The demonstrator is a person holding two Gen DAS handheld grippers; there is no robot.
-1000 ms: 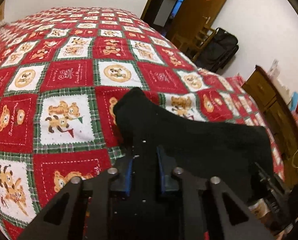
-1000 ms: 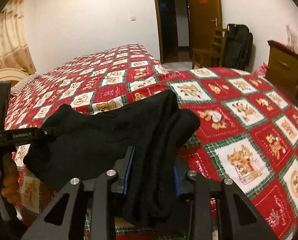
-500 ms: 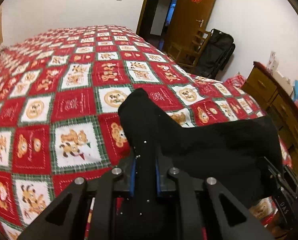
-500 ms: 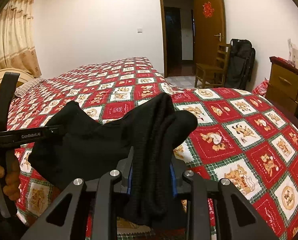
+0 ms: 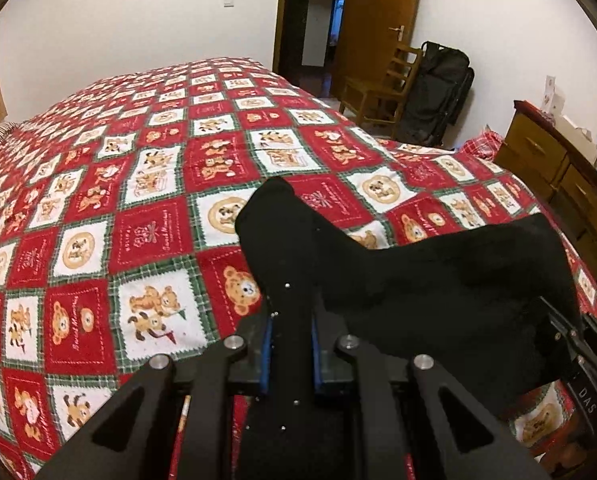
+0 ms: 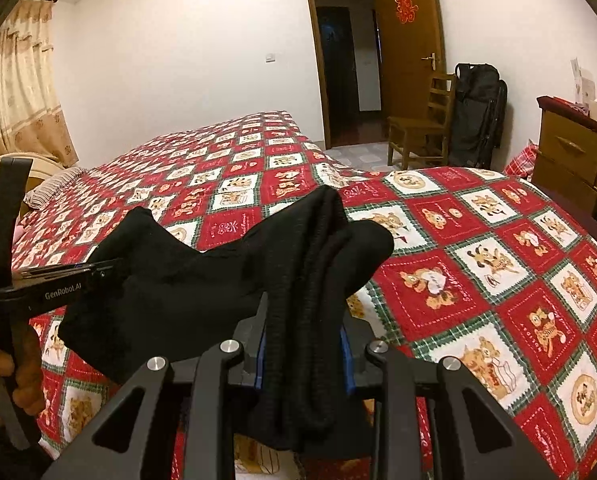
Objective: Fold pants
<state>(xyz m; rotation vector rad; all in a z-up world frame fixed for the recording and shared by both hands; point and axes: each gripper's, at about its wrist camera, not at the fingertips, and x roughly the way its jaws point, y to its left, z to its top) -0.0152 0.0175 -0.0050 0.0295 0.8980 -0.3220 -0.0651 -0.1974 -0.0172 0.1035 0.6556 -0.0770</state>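
Observation:
Black pants (image 5: 438, 280) hang stretched between the two grippers, lifted above the red patchwork bedspread (image 5: 138, 208). My left gripper (image 5: 290, 344) is shut on one end of the fabric, a thin fold pinched between its blue pads. My right gripper (image 6: 304, 344) is shut on a thicker bunched fold of the pants (image 6: 202, 280). In the right wrist view the left gripper (image 6: 98, 270) shows at the left edge, held by a hand (image 6: 22, 376). In the left wrist view the right gripper's body (image 5: 578, 360) shows at the lower right, its fingertips hidden by the pants.
The bed fills most of both views. A wooden dresser (image 6: 574, 156) stands at the right. A wooden chair (image 6: 418, 128) and a black bag (image 6: 478, 112) sit by the open door (image 6: 410, 52). A curtain (image 6: 14, 92) hangs at the far left.
The left gripper's jaws have narrowed on the fabric, and it has risen and rolled, so more of the room shows. In both views the pants now hang clear of the bedspread.

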